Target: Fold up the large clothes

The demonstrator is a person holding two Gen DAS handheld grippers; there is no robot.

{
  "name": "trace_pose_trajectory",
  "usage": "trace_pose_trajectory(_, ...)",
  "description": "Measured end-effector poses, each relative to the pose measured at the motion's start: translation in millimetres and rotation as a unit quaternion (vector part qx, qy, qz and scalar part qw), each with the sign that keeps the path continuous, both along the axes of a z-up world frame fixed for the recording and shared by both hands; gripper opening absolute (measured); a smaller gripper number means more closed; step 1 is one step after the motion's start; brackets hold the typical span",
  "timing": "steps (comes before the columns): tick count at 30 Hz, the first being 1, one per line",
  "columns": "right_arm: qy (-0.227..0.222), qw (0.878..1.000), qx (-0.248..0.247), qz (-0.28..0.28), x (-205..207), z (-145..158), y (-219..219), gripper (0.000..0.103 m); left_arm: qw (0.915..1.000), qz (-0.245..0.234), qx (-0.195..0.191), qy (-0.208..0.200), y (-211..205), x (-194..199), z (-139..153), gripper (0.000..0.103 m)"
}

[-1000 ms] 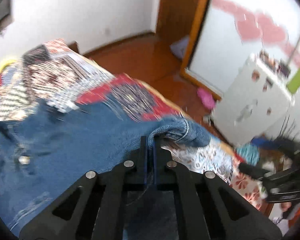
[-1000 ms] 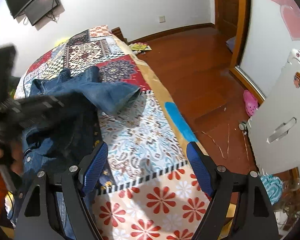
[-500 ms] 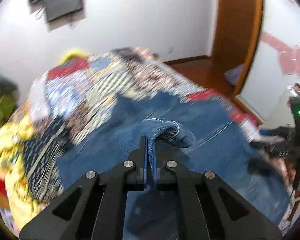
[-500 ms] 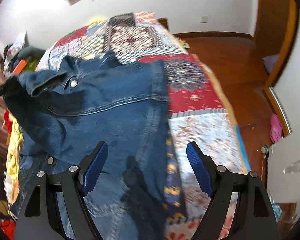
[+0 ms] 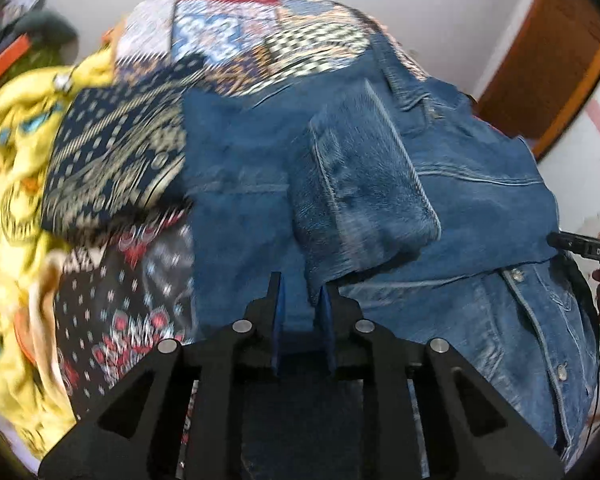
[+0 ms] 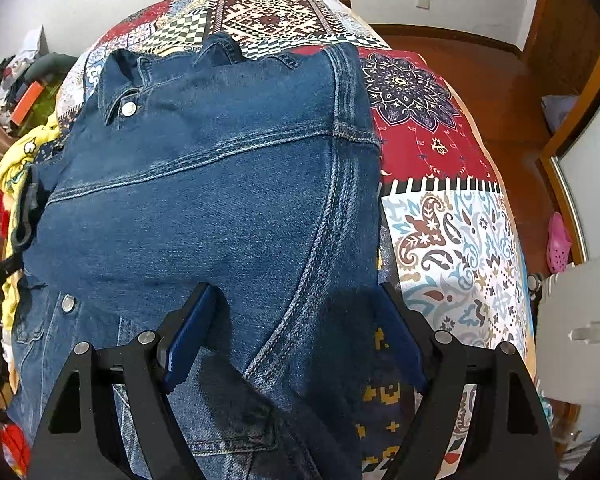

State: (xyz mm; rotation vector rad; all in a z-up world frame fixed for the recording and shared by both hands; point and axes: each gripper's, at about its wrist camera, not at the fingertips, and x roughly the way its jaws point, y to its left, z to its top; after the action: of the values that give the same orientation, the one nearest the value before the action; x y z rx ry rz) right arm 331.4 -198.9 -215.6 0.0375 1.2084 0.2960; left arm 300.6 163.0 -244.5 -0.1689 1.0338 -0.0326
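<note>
A blue denim jacket (image 6: 220, 184) lies spread on a patchwork bed cover (image 6: 452, 232), collar at the far end. In the left wrist view the jacket (image 5: 440, 208) has its sleeve cuff (image 5: 364, 184) folded across the body. My left gripper (image 5: 302, 300) is slightly open just behind the cuff, its jaws a small gap apart and holding nothing. My right gripper (image 6: 296, 336) is wide open and empty, hovering low over the jacket's near part.
A yellow patterned cloth (image 5: 16, 184) and a dark navy patterned cloth (image 5: 116, 160) are piled left of the jacket. Beyond the bed's right edge are a wooden floor (image 6: 488, 80), a pink shoe (image 6: 558, 242) and a white cabinet (image 6: 580, 340).
My left gripper carried the sleeve cuff over the jacket, laid it on the body and opened off it. My right gripper moved left from the bare cover to above the jacket.
</note>
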Motion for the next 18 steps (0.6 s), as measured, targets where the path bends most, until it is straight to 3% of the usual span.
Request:
trace_pose_trajectory(3,-0.001,1.000,-0.013,0.003,2.5,0.5,4.8,0.079,0.9995,0.033,0.004,-0.003,10.8,-12.9,-4.7,0.019)
trace_pose_trajectory(6,-0.002,1.000,-0.018,0.002,2.9,0.3,9.1,0.079,0.9974,0.061,0.039,0.007,21.9,-23.9,-13.1,0.020)
trace_pose_trajectory(13,0.000,1.000,-0.017,-0.009,1.8,7.0,4.1,0.079,0.9955,0.038,0.087,-0.003,23.9,-46.5,3.1,0.020)
trace_pose_trajectory(18,-0.033,0.999,-0.020,-0.013,-9.9,35.8,-4.0,0.079,0.9937,0.014,0.106,-0.034,13.0,-46.9,35.0,0.024)
